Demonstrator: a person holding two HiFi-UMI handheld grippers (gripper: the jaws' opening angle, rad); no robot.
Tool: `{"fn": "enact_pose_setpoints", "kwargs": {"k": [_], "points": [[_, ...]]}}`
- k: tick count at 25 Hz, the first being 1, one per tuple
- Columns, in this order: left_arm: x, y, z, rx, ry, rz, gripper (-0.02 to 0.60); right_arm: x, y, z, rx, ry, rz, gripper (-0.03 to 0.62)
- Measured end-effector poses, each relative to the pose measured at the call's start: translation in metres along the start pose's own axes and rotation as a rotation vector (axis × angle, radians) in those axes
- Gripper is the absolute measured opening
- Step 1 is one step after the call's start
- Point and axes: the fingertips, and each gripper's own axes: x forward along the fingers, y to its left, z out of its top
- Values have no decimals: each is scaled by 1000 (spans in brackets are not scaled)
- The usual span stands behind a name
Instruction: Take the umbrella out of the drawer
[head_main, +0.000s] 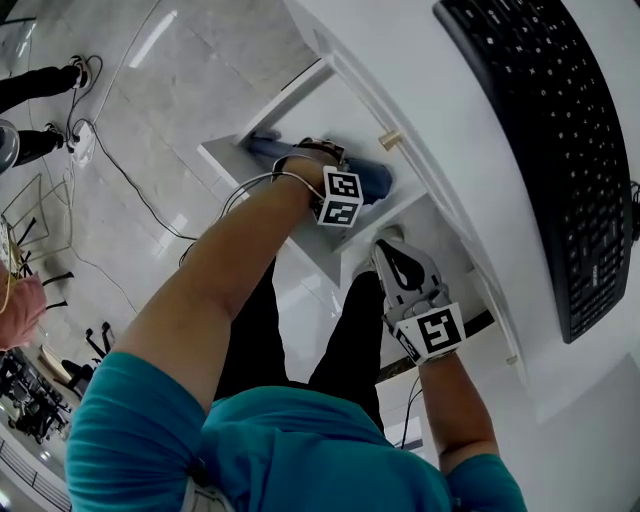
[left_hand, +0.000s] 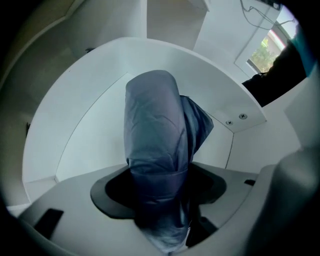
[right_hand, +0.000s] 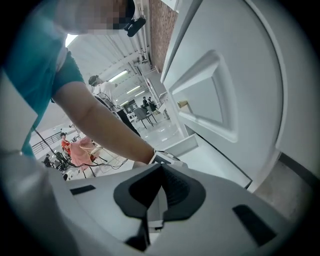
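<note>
Left gripper view looks straight down on the umbrella (left_hand: 152, 125), a folded blue-grey bundle lying on the white floor of the open drawer (left_hand: 70, 135). It runs from the centre of the frame to its lower edge. The left gripper (left_hand: 159, 195) has its jaws spread wide on either side of the bundle, with the cloth between them but not pinched. In the head view the drawer sits at upper middle, under the white desk (head_main: 400, 60). The right gripper (right_hand: 159, 197) has its jaws closed together on nothing.

The umbrella looks light. Its outer cloth is probably soft and a little slick, with a loose flap at the right of the bundle, around what is likely a stiff core of shaft and ribs. The best hold seems to be across the thick middle, squeezing down to that core. A grip on the flap alone could slip.
</note>
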Motion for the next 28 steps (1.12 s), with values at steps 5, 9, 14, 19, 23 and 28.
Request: {"fn": "enact_pose_setpoints", "kwargs": {"k": [5,9,14,19,23,28], "points": [[-2,-4,1,21,-7,3,267,-3,6,1,-14,-4,4,21],[-9,-3,3,72,-18,47,255,-5,10,7,-24,-7,2,21],[-40,9,16,74,-81,87,253,-8,17,15,-32,-8,-9,21],[-88,16,28,108,-142,135,253,-15,27,40,-51,-24,-19,21],[-132,16,27,125,-177,160,253,-23,37,71,-78,-41,-27,21],[-184,12,8,130,-183,180,253,-40,50,113,-105,-61,-49,21]]}}
